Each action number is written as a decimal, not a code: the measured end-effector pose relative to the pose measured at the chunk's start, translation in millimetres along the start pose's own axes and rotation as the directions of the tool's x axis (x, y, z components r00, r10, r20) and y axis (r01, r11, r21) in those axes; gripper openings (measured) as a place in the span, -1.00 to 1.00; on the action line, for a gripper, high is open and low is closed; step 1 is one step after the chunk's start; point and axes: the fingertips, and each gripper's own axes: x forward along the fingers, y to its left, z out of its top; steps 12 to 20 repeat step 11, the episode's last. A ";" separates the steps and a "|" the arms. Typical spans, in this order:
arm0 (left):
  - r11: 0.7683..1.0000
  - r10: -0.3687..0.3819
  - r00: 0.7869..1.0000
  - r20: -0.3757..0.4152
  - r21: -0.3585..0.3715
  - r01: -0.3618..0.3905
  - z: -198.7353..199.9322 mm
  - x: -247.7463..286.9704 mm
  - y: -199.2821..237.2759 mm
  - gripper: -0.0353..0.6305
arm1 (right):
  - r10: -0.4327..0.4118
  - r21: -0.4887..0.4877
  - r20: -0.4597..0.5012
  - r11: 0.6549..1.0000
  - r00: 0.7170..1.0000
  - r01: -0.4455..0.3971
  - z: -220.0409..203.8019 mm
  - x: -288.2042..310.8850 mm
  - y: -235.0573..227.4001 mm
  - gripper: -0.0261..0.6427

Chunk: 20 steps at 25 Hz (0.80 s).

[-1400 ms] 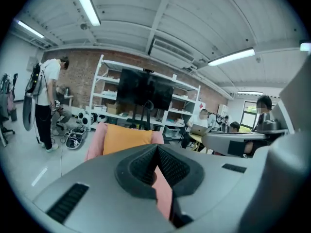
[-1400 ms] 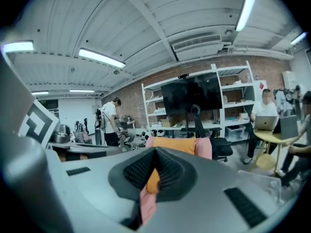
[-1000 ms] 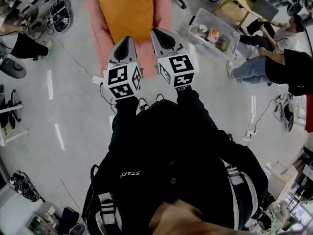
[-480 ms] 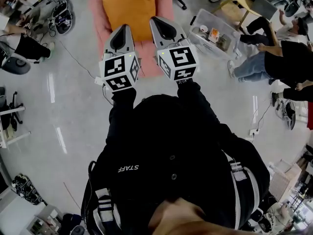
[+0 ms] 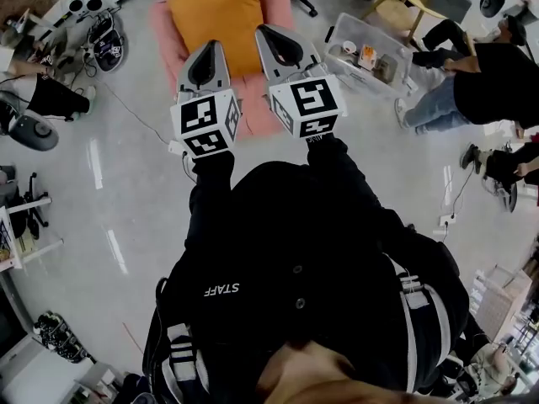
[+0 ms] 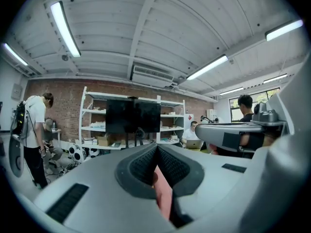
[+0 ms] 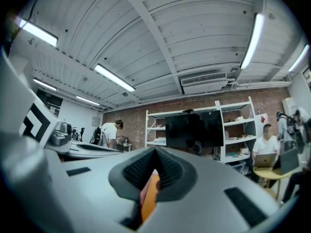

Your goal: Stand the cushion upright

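An orange cushion [image 5: 217, 19] lies flat on a pink pad [image 5: 276, 2] on the floor, at the top of the head view. My left gripper [image 5: 209, 49] and right gripper [image 5: 269, 32] are held side by side in the air, pointing roughly level, their tips over the cushion's near edge. Both are shut with nothing gripped. In the left gripper view the left gripper [image 6: 156, 152] has its pads together, and a strip of the pink pad [image 6: 163, 195] shows below them. Under the right gripper [image 7: 154, 154], also closed, a strip of the orange cushion [image 7: 149, 198] is visible.
A clear plastic bin [image 5: 370, 53] with small items stands right of the pad. People [image 5: 497, 82] are at the far right. Equipment and cables [image 5: 105, 36] lie at the left. Ahead are white shelves with a dark screen [image 6: 132, 116] and a standing person [image 6: 34, 130].
Both grippers have risen a little and sit slightly higher in the head view. The cushion has not moved. The people at the right have shifted.
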 end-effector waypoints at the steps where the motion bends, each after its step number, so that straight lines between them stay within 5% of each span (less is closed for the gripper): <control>1: 1.000 0.005 1.000 -0.005 0.007 -0.005 -0.3 1.2 -0.7 -0.89 | -0.002 -0.003 0.003 1.000 1.000 0.002 1.2 -0.2 -1.2 -0.88; 20: 1.000 0.022 1.000 -0.008 0.019 -0.021 -5.0 4.1 1.7 -0.89 | -0.014 -0.010 0.015 1.000 1.000 0.014 -2.4 1.1 -0.9 -0.88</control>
